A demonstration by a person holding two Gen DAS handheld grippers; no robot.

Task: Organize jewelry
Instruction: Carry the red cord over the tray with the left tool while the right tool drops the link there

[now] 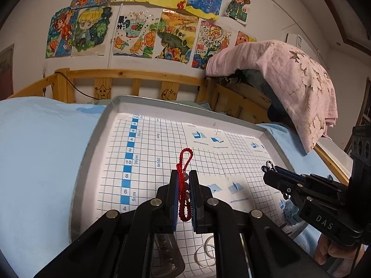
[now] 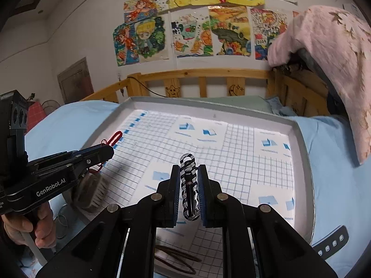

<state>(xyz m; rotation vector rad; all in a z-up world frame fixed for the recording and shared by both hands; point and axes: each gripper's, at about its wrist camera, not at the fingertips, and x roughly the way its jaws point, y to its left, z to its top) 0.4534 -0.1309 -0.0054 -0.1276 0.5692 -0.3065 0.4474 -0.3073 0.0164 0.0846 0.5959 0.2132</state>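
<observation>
The red beaded bracelet is pinched between the left tongs, its loop poking out past the tips, above the gridded tray on the bed. The right tongs clamp a black-and-white chain bracelet over the same tray. Metal rings near the tray's front edge are partly hidden behind the left tongs.

A bed in pale blue sheet carries a grid-lined tray.

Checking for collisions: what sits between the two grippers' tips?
Only bare gridded tray lies between the left gripper and right gripper, per the left wrist view.
</observation>
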